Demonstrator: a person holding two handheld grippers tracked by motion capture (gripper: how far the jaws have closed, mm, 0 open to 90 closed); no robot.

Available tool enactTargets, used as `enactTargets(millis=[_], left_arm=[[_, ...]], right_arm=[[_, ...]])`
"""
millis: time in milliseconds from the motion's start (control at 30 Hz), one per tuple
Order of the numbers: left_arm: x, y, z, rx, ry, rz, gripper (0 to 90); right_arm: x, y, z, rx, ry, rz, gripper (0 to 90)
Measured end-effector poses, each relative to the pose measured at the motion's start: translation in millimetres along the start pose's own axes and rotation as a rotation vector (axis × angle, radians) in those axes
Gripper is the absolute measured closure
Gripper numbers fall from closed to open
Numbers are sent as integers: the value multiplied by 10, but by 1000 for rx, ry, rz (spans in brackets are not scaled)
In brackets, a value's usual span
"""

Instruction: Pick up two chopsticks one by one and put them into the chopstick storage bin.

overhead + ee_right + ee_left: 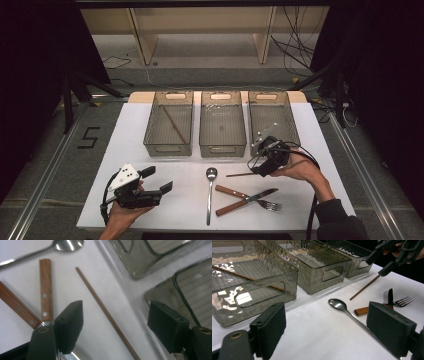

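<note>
A loose brown chopstick [244, 174] [364, 287] lies on the white table in front of the right-hand bin. My right gripper [265, 165] [378, 265] hovers low over its far end, jaws open. In the right gripper view the chopstick [100, 302] runs between the two pads of the right gripper [115, 315] without touching them. My left gripper [159, 179] [329, 325] rests open at the near left, with nothing between its jaws. A second chopstick [175, 125] [242, 276] lies inside the left bin [167, 148].
Three grey see-through bins stand in a row: the left one, a middle bin [222, 148] and a right bin [274, 95]. A steel spoon [210, 192] [338, 304], a wooden-handled fork [230, 191] and a knife [231, 207] lie crossed near the front.
</note>
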State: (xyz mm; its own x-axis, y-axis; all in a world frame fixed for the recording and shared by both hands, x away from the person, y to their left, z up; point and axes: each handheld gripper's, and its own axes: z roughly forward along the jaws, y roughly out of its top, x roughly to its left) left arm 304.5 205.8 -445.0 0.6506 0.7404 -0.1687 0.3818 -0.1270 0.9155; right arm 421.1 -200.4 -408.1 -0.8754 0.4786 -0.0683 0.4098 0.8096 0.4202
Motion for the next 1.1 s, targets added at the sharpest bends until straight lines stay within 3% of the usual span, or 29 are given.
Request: enactTargets(millis=[567, 1100], left_arm=[[-2, 0, 5, 3, 2, 1, 157], [0, -2, 9, 2, 2, 1, 156]], right_arm=[[-156, -247, 234, 192, -39, -23, 448], [-201, -258, 385, 277, -13, -70, 607]])
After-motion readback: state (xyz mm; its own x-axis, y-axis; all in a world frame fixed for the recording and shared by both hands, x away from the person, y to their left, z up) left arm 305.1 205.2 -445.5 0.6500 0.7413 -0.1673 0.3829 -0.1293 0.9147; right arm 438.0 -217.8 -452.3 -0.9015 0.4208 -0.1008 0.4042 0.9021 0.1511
